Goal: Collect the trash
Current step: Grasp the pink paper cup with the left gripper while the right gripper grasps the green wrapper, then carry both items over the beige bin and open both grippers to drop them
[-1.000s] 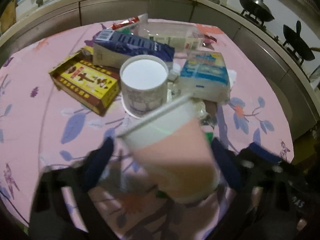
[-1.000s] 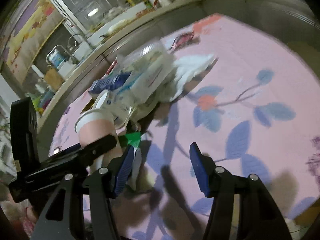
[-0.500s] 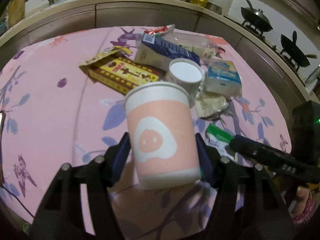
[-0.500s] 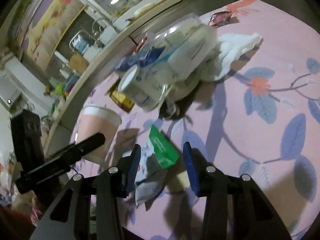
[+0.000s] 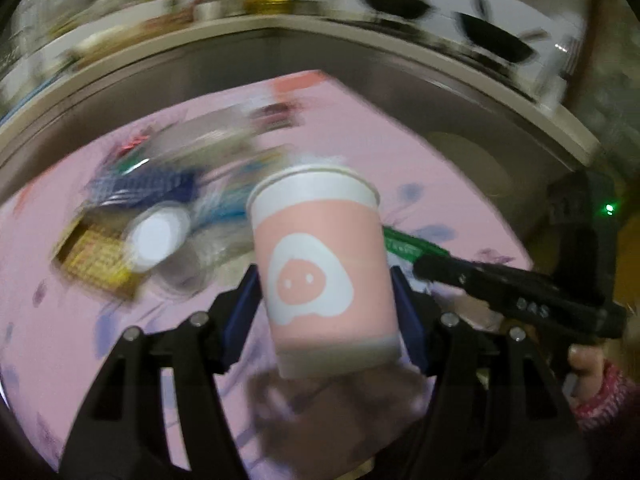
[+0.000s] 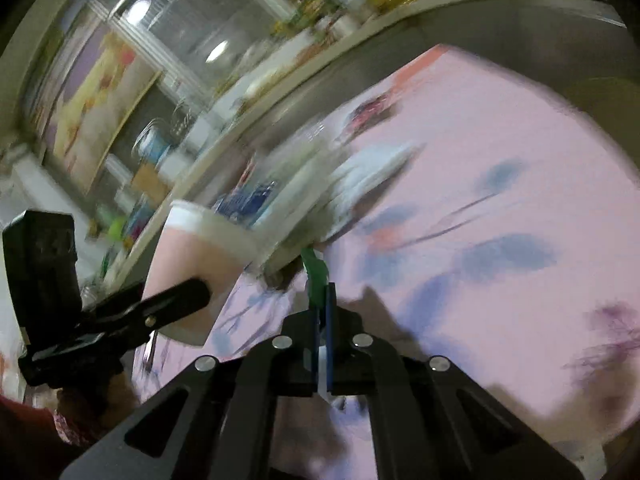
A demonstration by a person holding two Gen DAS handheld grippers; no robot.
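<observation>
Kitchen desk cluttered | left hand-held gripper clamps pink cup | right hand-held gripper pinches green wrapper | advise: carry upright, steady.

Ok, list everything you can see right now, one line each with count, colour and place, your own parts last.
paper cup: one, pink with a white rim, upright between the left gripper's pads, off the table
green wrapper: one, green, pinched in the right gripper
second cup: one, white inside, in the pile left of the pink cup
yellow box: one, yellow, left edge of the pile
blue carton: one, dark blue, behind the pile, blurred
tablecloth: one, pink with blue leaves, covers the table
pans: two, black, on the counter at the back
left gripper: black, blue pads, shut on the paper cup
right gripper: black, blue pads, shut on the green wrapper
</observation>
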